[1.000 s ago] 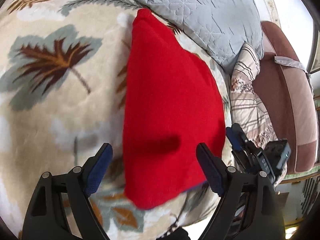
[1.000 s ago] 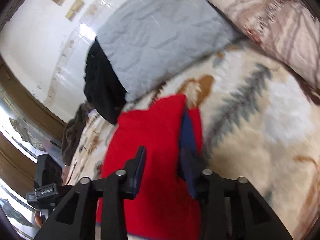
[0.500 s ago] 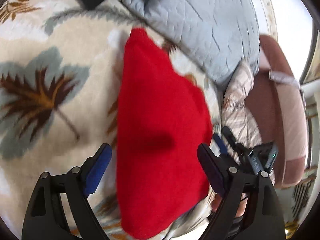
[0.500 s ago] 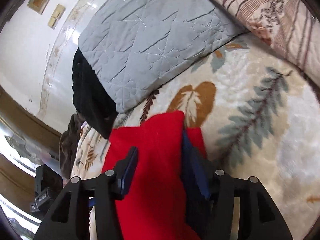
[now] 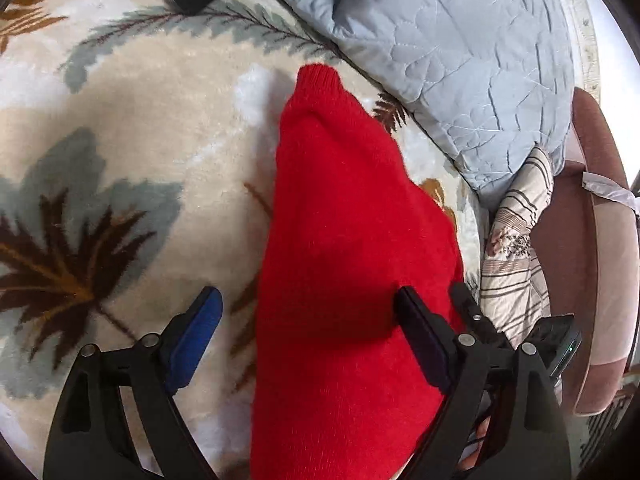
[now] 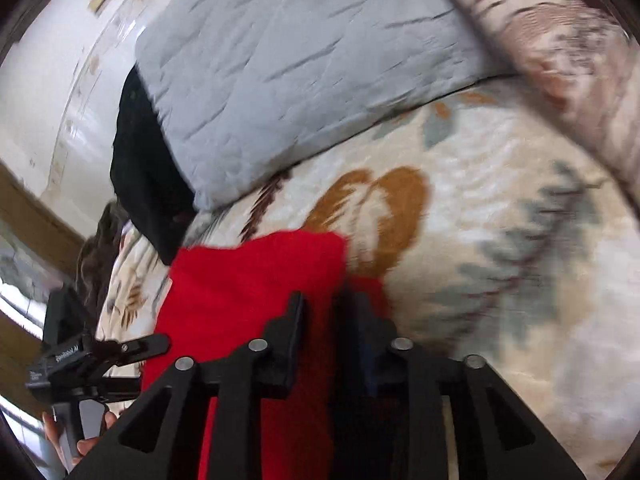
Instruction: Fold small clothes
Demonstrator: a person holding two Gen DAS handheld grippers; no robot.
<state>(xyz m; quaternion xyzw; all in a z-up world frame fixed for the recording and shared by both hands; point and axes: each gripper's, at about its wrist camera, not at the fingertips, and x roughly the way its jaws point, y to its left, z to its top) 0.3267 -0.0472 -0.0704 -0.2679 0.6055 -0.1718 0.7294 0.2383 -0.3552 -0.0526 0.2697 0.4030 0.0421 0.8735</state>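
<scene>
A red knit garment lies folded lengthwise on a cream blanket with a leaf print. My left gripper hangs open just above it. Its blue-padded left finger is over the blanket and its right finger is over the cloth, so the garment's left edge runs between them. In the right wrist view the red garment reaches up to my right gripper. Its jaws are closing and stand narrow, with a fold of the garment's right edge filling the gap. The left gripper shows at the left, with a hand below it.
A grey quilted pillow lies just beyond the garment, with a black cloth beside it. A striped floral pillow and a pink-brown chair stand to the right. Open blanket spreads to the left.
My left gripper has moved in lower and closer over the garment, still open. The right gripper's jaws widened, then narrowed again on the garment's edge.
</scene>
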